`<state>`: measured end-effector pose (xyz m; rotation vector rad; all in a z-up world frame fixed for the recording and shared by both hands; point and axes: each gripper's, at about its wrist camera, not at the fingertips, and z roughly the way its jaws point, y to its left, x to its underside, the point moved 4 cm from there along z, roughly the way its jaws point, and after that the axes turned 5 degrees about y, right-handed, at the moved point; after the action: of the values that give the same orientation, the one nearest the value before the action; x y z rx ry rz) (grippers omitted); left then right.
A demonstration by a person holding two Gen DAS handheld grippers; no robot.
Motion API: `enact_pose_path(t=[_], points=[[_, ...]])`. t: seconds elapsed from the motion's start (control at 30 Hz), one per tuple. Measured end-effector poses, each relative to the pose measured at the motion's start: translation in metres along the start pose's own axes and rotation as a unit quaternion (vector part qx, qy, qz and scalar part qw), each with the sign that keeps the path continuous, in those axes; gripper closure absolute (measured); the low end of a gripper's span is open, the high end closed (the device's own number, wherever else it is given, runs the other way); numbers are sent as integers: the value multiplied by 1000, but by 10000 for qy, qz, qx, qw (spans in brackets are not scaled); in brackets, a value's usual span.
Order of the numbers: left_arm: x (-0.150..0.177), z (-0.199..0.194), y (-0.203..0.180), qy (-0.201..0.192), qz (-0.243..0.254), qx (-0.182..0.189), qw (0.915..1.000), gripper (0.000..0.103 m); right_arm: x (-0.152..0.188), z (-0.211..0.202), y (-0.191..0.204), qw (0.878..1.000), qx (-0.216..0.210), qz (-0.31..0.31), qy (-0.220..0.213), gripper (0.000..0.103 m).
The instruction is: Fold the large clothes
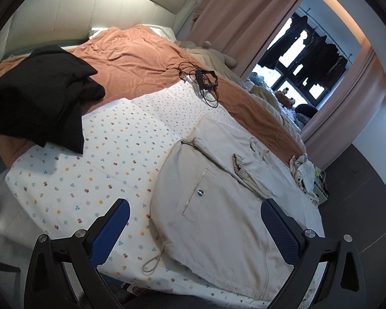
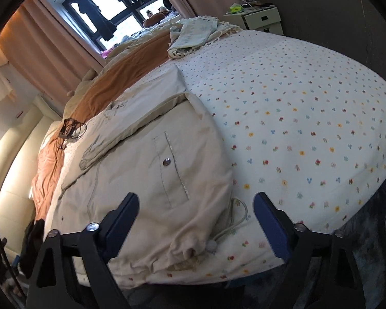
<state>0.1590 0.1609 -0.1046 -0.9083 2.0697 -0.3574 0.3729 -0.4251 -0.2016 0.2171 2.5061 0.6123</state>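
A beige jacket (image 1: 218,200) lies partly folded on the flower-print sheet (image 1: 95,159), pocket with a metal snap facing up, a drawstring loop (image 1: 154,258) trailing off its near hem. My left gripper (image 1: 195,219) is open and empty, hovering above the jacket's near hem. The jacket also shows in the right wrist view (image 2: 151,170), a sleeve folded across it. My right gripper (image 2: 195,213) is open and empty above the jacket's hem corner and its drawstring (image 2: 234,219), over the sheet (image 2: 296,108).
A black garment (image 1: 38,97) lies on the sheet's far left. A black cable bundle (image 1: 203,79) rests on the orange blanket (image 1: 131,61). Crumpled cloths (image 2: 193,36) sit at the bed's far edge, a white box (image 2: 262,18) beyond. Curtains and window behind.
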Motion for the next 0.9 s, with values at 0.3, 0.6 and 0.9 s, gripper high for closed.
enact_pose_path(t=[0.3, 0.6, 0.9], points=[[30, 7, 35, 401, -265, 15, 9988, 23, 47, 19, -23, 9951, -696, 506, 486, 29], [53, 33, 57, 886, -527, 138, 9946, 33, 66, 45, -23, 9799, -1568, 1037, 675, 29], [56, 74, 76, 1357, -1076, 191, 9847, 38, 63, 64, -24, 9594, -2169, 1670, 680, 29]])
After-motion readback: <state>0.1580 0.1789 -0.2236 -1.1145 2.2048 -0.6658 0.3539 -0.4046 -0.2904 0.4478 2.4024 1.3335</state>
